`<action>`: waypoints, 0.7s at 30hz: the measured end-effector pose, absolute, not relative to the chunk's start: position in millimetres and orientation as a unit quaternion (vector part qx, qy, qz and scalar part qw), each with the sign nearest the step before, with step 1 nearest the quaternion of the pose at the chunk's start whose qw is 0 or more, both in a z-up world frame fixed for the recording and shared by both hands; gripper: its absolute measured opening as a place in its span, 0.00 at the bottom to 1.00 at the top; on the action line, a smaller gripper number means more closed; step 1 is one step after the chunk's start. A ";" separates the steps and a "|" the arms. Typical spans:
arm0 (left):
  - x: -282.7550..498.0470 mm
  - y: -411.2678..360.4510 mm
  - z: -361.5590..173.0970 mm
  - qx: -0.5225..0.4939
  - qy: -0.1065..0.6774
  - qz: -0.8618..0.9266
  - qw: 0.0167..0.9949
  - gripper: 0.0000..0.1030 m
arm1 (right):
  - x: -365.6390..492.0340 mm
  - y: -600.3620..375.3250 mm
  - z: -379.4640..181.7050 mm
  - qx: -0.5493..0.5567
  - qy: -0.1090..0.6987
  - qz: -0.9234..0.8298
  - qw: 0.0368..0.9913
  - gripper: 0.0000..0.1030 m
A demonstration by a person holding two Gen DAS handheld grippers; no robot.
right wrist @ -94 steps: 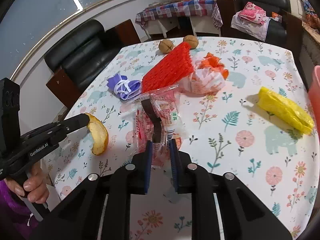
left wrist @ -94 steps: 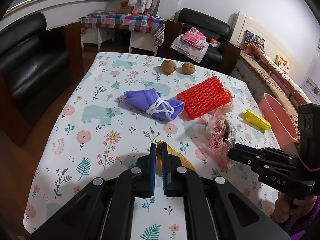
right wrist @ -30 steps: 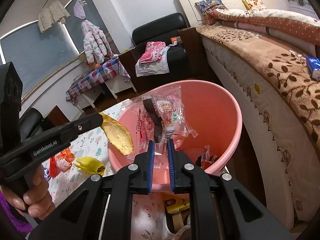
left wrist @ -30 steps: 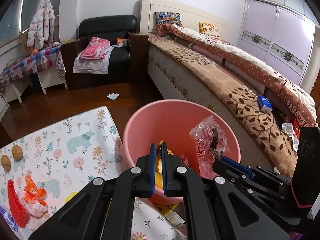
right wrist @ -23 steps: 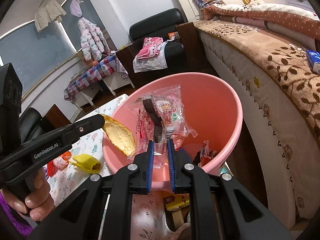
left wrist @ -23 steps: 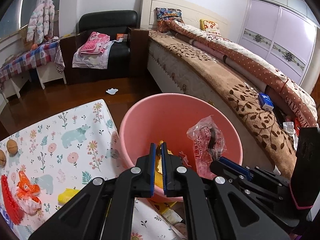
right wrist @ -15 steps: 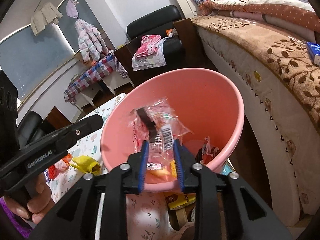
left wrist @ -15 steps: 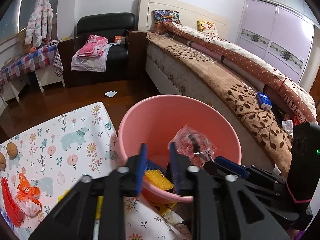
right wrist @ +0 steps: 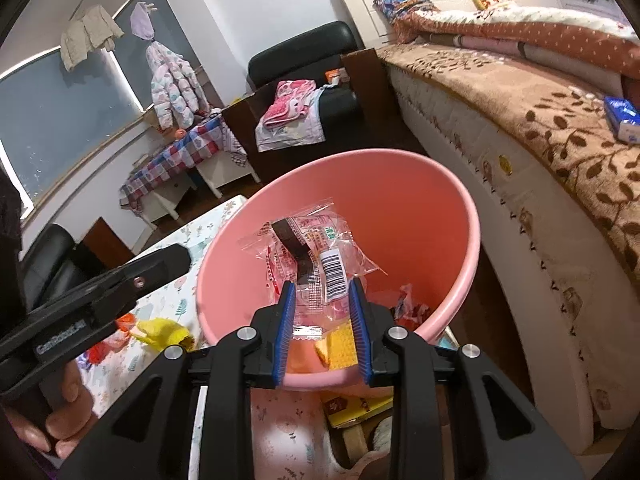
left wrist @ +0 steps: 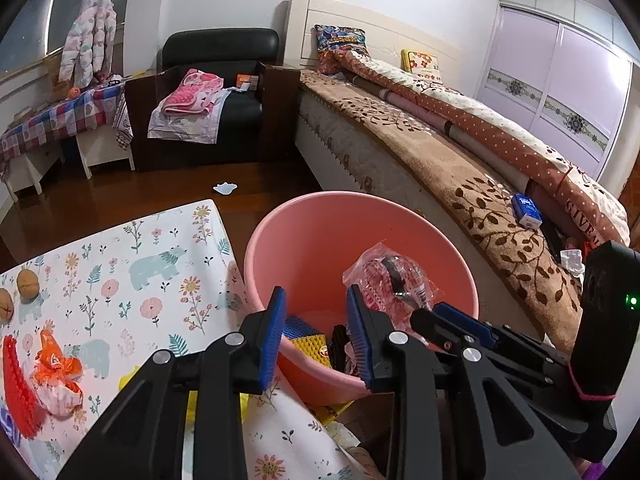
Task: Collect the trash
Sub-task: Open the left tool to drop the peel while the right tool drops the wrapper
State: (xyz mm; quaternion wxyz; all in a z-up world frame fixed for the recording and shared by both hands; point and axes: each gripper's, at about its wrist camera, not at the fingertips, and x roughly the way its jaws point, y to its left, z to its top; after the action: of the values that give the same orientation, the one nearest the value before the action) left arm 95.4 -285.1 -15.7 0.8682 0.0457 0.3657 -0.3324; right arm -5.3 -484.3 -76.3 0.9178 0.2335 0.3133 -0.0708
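The pink bucket (left wrist: 256, 248) stands beside the floral table (left wrist: 120, 272). My left gripper (left wrist: 318, 332) hangs over its near rim with its jaws opening and nothing between them. A yellow peel (left wrist: 308, 346) lies at the bucket's bottom. My right gripper (right wrist: 322, 320) is open above the bucket (right wrist: 472, 216). The clear snack wrapper (right wrist: 312, 252) is loose, its lower edge between the fingertips without being pressed. The same wrapper (left wrist: 390, 280) shows in the left wrist view just beyond the right gripper (left wrist: 428, 314). The left gripper (right wrist: 172, 260) appears at the left of the right wrist view.
On the table lie a red foam net (left wrist: 16, 392), an orange and white wrapper (left wrist: 56, 376), two walnuts (left wrist: 27, 285) and a yellow bag (right wrist: 160, 332). A bed (left wrist: 460, 160) runs along the right. A yellow box (right wrist: 356, 404) sits on the floor under the bucket.
Both grippers have opened over the bucket. The yellow peel has dropped from the left jaws into the bucket. The wrapper has slipped loose from the right jaws and tipped forward.
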 end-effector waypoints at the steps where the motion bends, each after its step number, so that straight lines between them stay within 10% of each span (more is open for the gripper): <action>1: 95.5 -283.2 -14.3 0.045 0.365 -0.331 0.869 0.30 | -4.9 -483.4 -75.9 0.231 0.314 -0.074 0.918 0.27; 21: 82.5 -220.8 1.3 0.011 0.353 -0.306 0.884 0.32 | -5.9 -464.4 -71.9 0.140 0.331 -0.110 0.927 0.28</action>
State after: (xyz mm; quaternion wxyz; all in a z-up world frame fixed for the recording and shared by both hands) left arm 82.5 -220.8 1.3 0.8840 0.0113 0.3531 -0.3063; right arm -5.9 -464.4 -71.9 0.9266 0.1395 0.3313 -0.1100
